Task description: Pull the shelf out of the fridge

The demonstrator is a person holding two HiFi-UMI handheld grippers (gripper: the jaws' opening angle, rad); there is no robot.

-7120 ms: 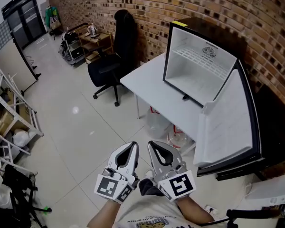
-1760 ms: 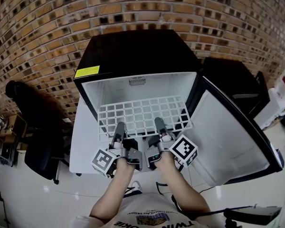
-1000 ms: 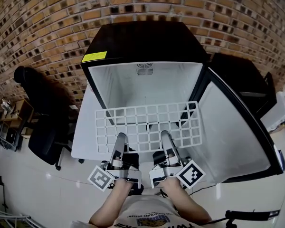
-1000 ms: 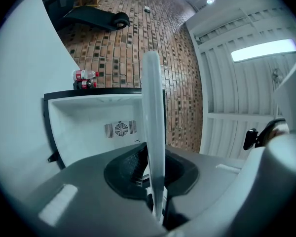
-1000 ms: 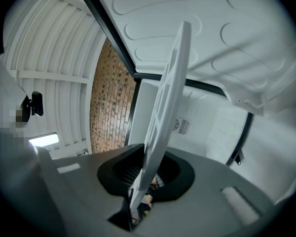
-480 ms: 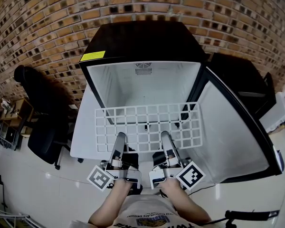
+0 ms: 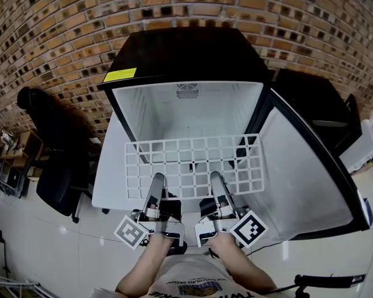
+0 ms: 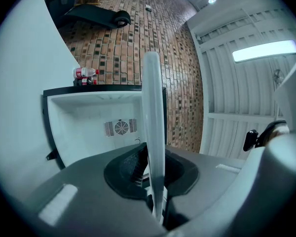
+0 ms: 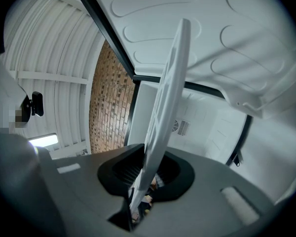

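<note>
Two grippers are clamping the front edge of the white wire shelf: the left gripper is pinching it near the left side and the right gripper near the right. The shelf is hanging roughly level in front of the open fridge, above the white table. It is looking clear of the cavity, or nearly so. The pull-out step seems to be finishing. The next move is calling for an even backward draw, keeping both ends level and away from the open door.
</note>
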